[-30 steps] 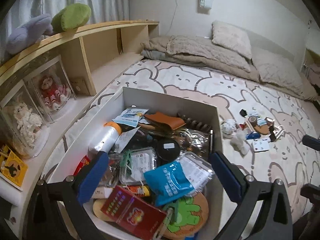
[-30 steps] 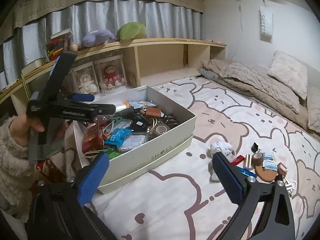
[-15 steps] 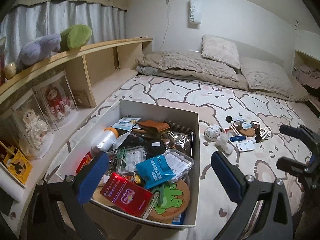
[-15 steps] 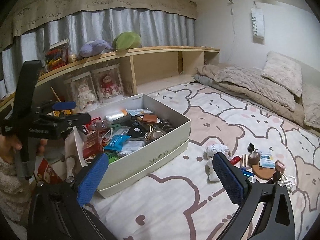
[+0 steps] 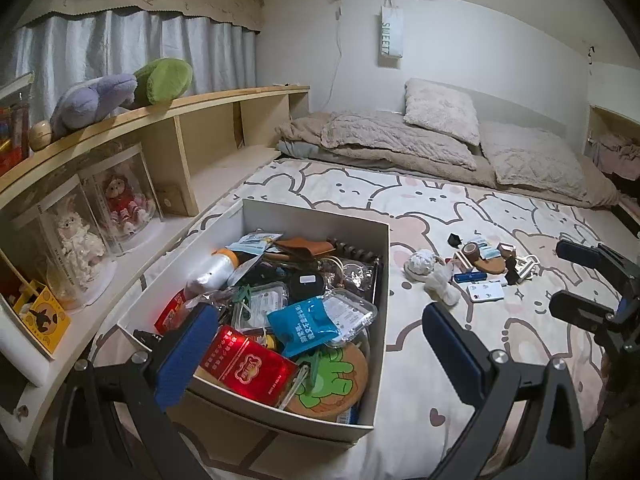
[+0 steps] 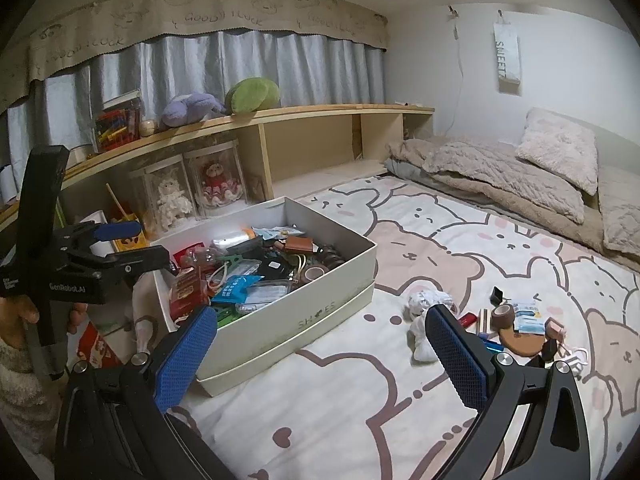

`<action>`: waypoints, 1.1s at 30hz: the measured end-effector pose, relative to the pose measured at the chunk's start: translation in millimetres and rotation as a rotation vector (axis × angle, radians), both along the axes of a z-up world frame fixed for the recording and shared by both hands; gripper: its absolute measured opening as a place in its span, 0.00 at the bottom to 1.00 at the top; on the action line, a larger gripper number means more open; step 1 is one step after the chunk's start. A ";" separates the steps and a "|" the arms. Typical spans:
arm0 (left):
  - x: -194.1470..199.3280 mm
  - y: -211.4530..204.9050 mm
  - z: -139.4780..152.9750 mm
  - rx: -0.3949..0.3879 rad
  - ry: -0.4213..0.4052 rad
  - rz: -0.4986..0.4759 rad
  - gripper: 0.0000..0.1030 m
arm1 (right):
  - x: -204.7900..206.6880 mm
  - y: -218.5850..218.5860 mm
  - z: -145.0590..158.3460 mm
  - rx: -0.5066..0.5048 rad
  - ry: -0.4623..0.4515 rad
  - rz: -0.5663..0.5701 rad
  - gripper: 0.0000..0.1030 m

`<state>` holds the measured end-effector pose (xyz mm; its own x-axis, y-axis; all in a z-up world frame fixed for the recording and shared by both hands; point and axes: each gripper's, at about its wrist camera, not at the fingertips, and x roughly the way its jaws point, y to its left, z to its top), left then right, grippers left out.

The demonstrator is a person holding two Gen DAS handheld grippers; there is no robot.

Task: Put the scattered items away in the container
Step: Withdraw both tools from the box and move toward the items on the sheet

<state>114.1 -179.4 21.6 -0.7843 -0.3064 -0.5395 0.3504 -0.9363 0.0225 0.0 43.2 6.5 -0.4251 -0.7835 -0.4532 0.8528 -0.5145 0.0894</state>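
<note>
Both blue-padded grippers, left (image 5: 316, 354) and right (image 6: 322, 354), spread empty; heaped white cardboard shoebox (image 6: 320, 318) left, scattered small items (image 6: 516, 320) right, seemingly overlapping: pinching one may drag neighbours

Box (image 6: 280, 320) crammed full, bare bedsheet (image 6: 360, 400) between box and clutter (image 6: 516, 324)

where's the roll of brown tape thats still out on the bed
The roll of brown tape stands on the bedsheet right of the shoe box, in the loose pile, just beyond the round cork coaster and beside a small blue-and-white packet.
</note>
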 end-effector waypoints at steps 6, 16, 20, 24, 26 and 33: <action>3.4 9.2 -3.6 0.006 -0.008 -0.002 1.00 | 2.4 5.7 0.7 -0.018 0.006 -0.006 1.00; 3.3 22.1 -3.3 0.000 -0.009 -0.016 1.00 | 2.3 13.8 -1.1 -0.025 -0.005 -0.020 1.00; 2.7 25.3 -3.4 -0.004 -0.012 -0.020 1.00 | 0.3 18.7 -1.2 -0.032 -0.011 -0.032 1.00; -0.6 27.4 -4.0 0.003 -0.012 -0.024 1.00 | -0.7 23.8 -0.1 -0.043 -0.013 -0.043 1.00; -3.1 29.3 -3.2 0.004 -0.010 -0.026 1.00 | -1.6 27.0 1.2 -0.047 -0.010 -0.051 1.00; -18.1 41.9 1.7 0.014 0.007 -0.056 1.00 | -14.9 49.6 5.9 -0.061 -0.014 -0.102 1.00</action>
<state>96.0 -137.5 23.3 -0.8040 -0.2545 -0.5375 0.2976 -0.9547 0.0068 -14.9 92.8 12.4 -0.4980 -0.7628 -0.4124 0.7948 -0.5917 0.1346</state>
